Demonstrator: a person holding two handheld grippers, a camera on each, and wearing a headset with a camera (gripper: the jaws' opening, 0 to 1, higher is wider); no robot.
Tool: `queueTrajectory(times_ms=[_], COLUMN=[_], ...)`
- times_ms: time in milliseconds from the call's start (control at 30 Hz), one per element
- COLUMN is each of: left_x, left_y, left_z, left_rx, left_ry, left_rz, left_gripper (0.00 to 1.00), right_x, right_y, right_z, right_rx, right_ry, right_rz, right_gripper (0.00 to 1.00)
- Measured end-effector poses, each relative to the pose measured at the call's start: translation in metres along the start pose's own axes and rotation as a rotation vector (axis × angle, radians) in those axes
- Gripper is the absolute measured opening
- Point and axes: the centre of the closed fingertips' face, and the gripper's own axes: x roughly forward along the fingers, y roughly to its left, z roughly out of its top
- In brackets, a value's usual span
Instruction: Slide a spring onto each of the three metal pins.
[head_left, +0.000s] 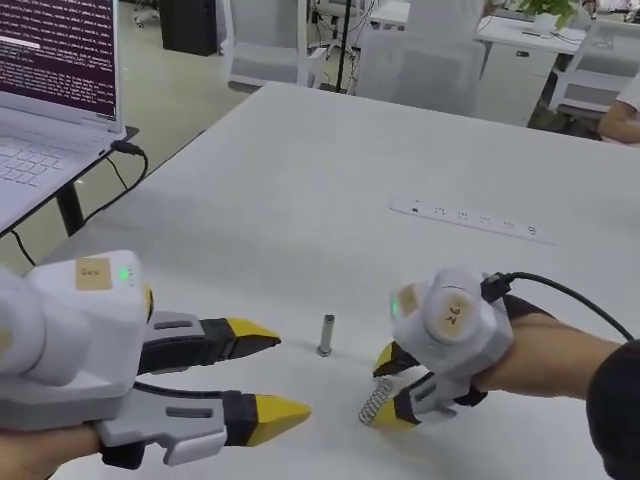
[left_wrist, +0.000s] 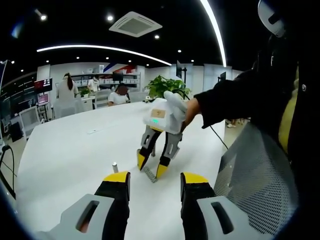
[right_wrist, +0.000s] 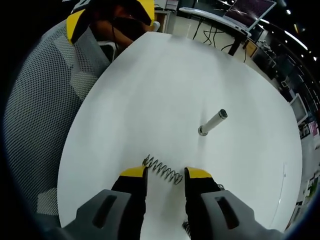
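One short metal pin (head_left: 326, 335) stands upright on the white table (head_left: 330, 180). A small coil spring (head_left: 373, 400) rests at the table's near edge, just right of the pin. My right gripper (head_left: 392, 392) points down over the spring, open, with a yellow fingertip on either side. In the right gripper view the spring (right_wrist: 162, 169) lies across the gap at my right gripper (right_wrist: 166, 175), and the pin (right_wrist: 213, 122) stands beyond. My left gripper (head_left: 275, 372) hovers open left of the pin, holding nothing. The left gripper view shows my left gripper (left_wrist: 156, 179), the spring (left_wrist: 148, 174) and the pin (left_wrist: 115, 166).
A laptop (head_left: 50, 90) with a cable (head_left: 125, 180) sits at the far left. A white power strip (head_left: 470, 215) lies further back on the right. A mesh chair (right_wrist: 45, 100) stands by the near edge of the table. People sit at desks in the background.
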Motion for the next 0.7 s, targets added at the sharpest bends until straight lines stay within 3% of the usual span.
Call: queueTrajectory(times_ms=[167, 700], left_x=[-0.0002, 0.0003], left_y=[0.0003, 0.0008], left_z=[0.0007, 0.0017], left_rx=[-0.001, 0.007], left_ry=[-0.003, -0.004], left_rz=[0.001, 0.0], left_gripper=[0.34, 0.34], right_x=[0.0027, 0.0018], right_y=[0.0021, 0.0089], right_z=[0.0001, -0.0036], right_rx=[0.007, -0.007], right_ry=[0.025, 0.061], right_rz=[0.028, 0.041], right_gripper=[0.21, 0.09])
